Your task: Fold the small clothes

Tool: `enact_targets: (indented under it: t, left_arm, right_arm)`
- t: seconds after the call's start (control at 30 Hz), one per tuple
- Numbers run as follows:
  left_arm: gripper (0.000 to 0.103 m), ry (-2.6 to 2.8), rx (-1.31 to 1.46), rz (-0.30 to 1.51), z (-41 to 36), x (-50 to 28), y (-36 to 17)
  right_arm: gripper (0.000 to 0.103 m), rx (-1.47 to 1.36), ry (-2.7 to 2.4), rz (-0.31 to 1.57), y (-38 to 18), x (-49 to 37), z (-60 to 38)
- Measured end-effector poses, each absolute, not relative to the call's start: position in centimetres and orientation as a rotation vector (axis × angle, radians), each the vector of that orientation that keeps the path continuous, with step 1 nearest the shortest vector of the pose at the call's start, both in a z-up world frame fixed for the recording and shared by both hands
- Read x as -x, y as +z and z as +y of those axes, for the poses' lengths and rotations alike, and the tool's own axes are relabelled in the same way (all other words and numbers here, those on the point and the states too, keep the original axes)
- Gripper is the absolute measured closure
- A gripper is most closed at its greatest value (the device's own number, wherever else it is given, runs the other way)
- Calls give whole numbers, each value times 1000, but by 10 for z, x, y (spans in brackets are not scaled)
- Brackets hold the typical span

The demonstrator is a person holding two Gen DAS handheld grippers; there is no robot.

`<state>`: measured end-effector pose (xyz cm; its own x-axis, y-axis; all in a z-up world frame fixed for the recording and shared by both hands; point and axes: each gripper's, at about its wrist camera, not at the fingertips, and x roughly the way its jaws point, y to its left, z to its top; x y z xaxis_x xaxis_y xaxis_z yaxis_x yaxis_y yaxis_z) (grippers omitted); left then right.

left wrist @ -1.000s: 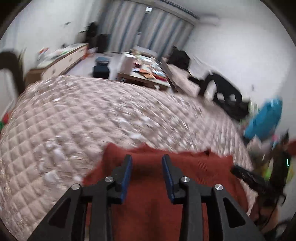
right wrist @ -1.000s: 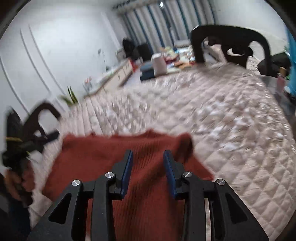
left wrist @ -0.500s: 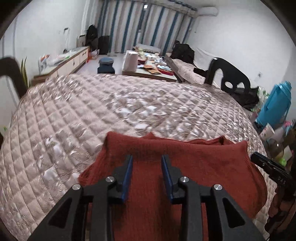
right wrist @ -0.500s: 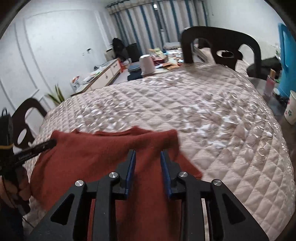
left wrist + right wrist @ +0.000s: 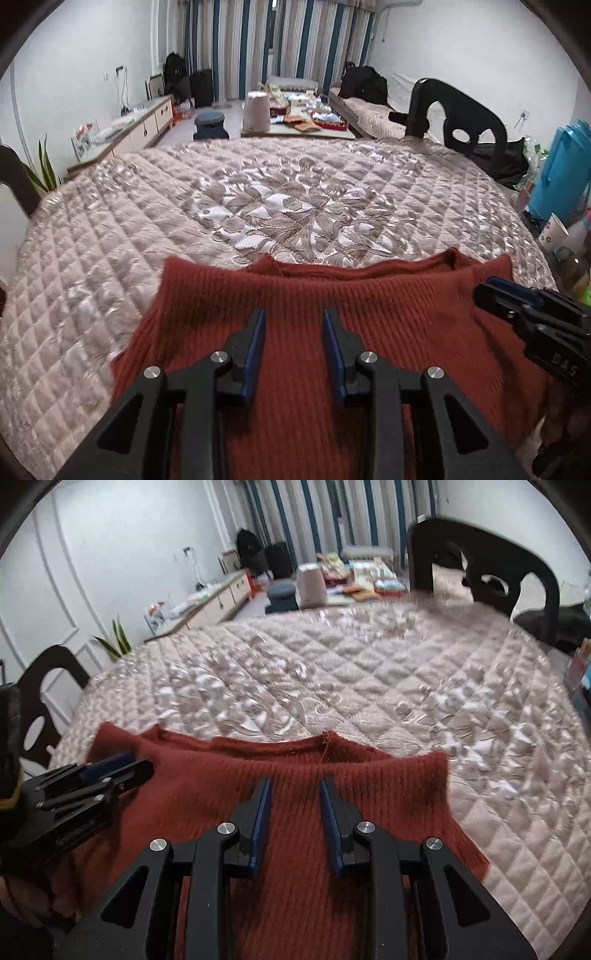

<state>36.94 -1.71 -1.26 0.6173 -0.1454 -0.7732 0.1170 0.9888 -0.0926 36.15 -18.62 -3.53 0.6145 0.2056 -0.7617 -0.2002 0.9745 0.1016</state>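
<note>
On the near edge of the quilted tabletop lies a rust-red knitted sweater, spread flat with its neckline away from the person and its body running toward them over the edge. Both tools hover over it side by side. The left tool and the right tool each have their blue pads a little apart, with only knit beneath and nothing pinched between them.
</note>
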Motion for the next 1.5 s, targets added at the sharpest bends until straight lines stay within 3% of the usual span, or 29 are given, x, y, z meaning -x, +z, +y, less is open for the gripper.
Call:
enact_targets:
  t: [0.3, 0.43, 1.1, 1.5]
  left_arm:
    - [67, -127, 6, 832, -11, -305, -1]
    - [64, -105, -38, 846, -18, -303, -10]
    - [64, -110, -20, 738, -24, -207, 48]
    - [61, -97, -15, 758, -20, -197, 38]
  right_arm:
    - [75, 0, 191, 783, -21, -284, -208]
    - [73, -14, 161, 841, -42, -294, -217]
    - [71, 14, 247, 715, 11, -204, -195]
    - [70, 13, 258, 746, -4, -194, -191]
